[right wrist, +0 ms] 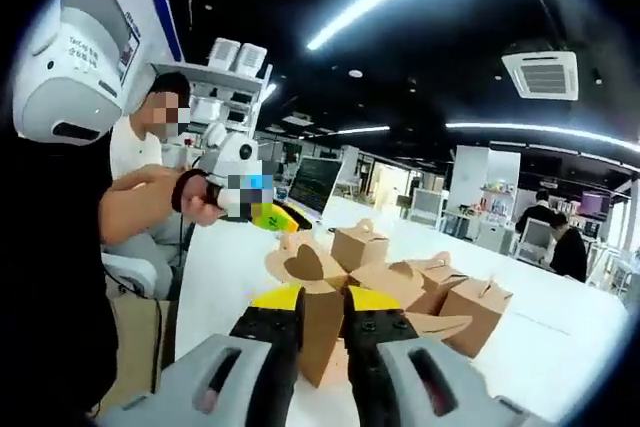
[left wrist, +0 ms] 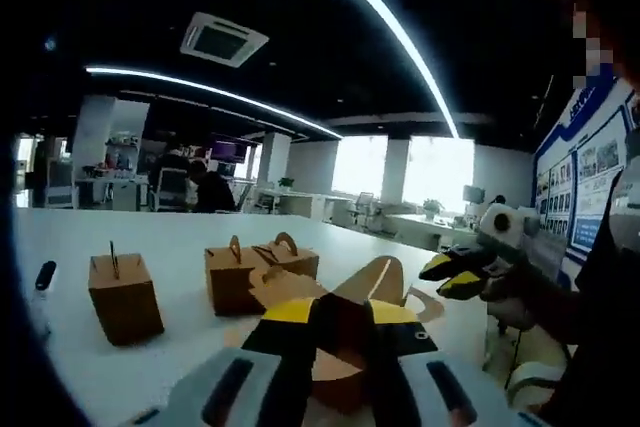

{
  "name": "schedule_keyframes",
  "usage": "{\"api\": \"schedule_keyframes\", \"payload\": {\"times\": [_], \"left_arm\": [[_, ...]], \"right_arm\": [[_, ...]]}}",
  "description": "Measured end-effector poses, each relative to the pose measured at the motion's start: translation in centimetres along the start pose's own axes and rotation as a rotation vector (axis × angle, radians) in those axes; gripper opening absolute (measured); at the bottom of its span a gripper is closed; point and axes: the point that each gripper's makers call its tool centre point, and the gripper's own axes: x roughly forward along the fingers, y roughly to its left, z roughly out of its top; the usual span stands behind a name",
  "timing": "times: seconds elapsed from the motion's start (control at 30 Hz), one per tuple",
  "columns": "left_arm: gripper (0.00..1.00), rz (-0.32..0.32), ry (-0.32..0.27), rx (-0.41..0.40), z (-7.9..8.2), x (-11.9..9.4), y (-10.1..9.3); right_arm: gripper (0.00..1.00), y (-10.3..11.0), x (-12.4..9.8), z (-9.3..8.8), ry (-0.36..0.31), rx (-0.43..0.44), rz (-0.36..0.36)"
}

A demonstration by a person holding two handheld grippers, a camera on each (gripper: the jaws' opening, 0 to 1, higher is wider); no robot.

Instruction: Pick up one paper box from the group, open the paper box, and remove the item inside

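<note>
Evidently open, flaps raised for access, the paper box [left wrist: 375, 282] sits between the narrowly set jaws of the left tool [left wrist: 340, 312]. The right tool [right wrist: 324, 299] frames it likewise. Whether either clamps cardboard cannot be told. Spare boxes [left wrist: 125, 292] wait beyond on the worktop [left wrist: 180, 347].

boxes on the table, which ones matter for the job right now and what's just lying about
Job:
- open box between the left gripper jaws
- flap pinched by the right gripper
- closed boxes, spare picks

Lying about:
- dark object at the table edge
- seated person behind
- office desks
</note>
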Motion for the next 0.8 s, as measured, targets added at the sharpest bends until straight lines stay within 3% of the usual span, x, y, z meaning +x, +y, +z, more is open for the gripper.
{"api": "schedule_keyframes", "payload": {"times": [0.33,0.5,0.67,0.8], "left_arm": [[0.21,-0.008,0.008,0.051,0.6,0.1,-0.4],[0.23,-0.048,0.058,0.114,0.9,0.5,-1.1],[0.24,-0.017,0.155,0.289,2.3,0.8,0.8],[0.22,-0.088,0.237,0.512,3.6,1.5,1.2]], "right_arm": [[0.17,-0.7,-0.8,0.7,-0.068,0.072,-0.027],[0.17,-1.1,-1.3,0.2,-0.059,0.077,-0.045],[0.17,-1.1,-1.5,0.0,-0.068,0.084,-0.046],[0.17,-1.0,-1.6,-0.2,-0.081,0.097,-0.047]]}}
